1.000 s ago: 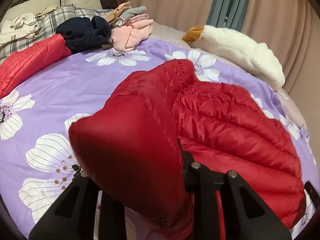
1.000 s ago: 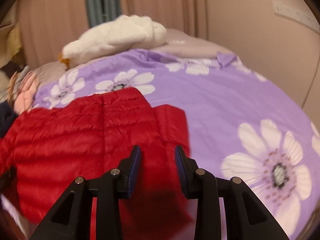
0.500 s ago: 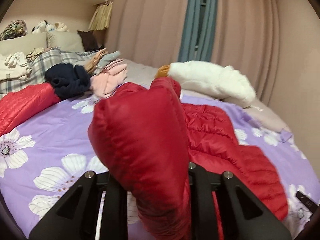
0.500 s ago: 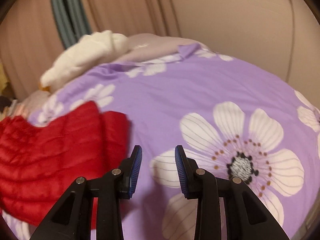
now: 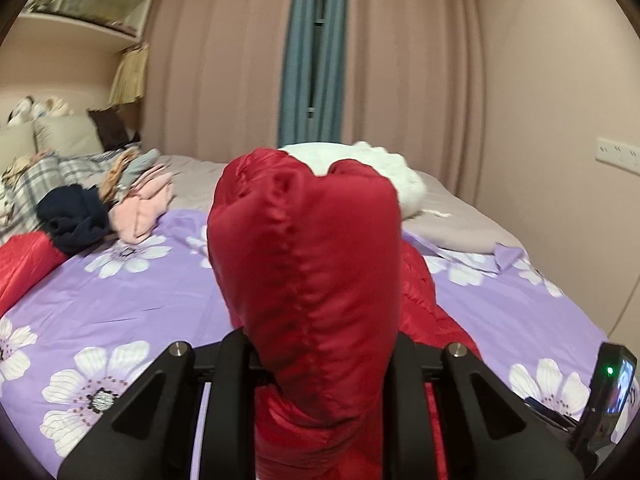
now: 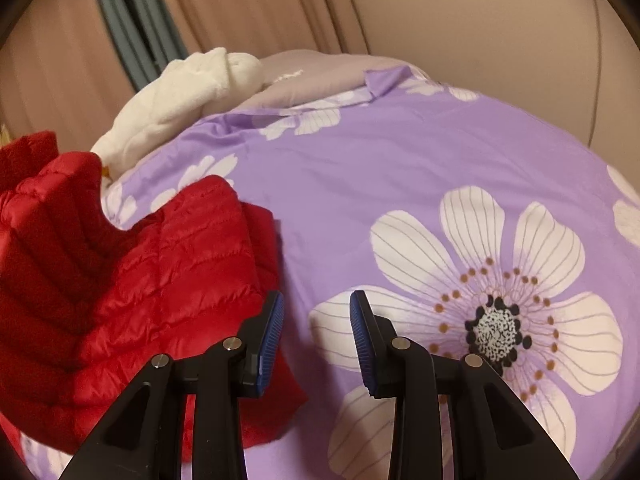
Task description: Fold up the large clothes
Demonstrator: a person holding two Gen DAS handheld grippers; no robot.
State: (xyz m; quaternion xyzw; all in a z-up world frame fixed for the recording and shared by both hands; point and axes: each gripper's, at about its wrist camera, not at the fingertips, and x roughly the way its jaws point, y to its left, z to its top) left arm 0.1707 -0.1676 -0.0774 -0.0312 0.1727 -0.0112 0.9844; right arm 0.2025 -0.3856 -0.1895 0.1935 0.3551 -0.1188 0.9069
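Note:
A red quilted down jacket (image 6: 160, 280) lies on the purple flowered bedspread (image 6: 400, 168). My left gripper (image 5: 320, 364) is shut on a fold of the jacket (image 5: 308, 264) and holds it lifted, so the raised fabric fills the middle of the left wrist view and hides the fingertips. The raised part shows at the left edge of the right wrist view (image 6: 36, 200). My right gripper (image 6: 316, 324) is open and empty, just right of the jacket's edge, above the bedspread.
A white plush jacket (image 6: 180, 96) lies at the far side of the bed. A pile of navy (image 5: 72, 216) and pink clothes (image 5: 144, 208), another red garment (image 5: 24, 264) and pillows lie at the left. A black device (image 5: 608, 392) sits at the right.
My left gripper has lifted the jacket fold higher and tilted up. My right gripper has swung right, off the jacket, and stayed open.

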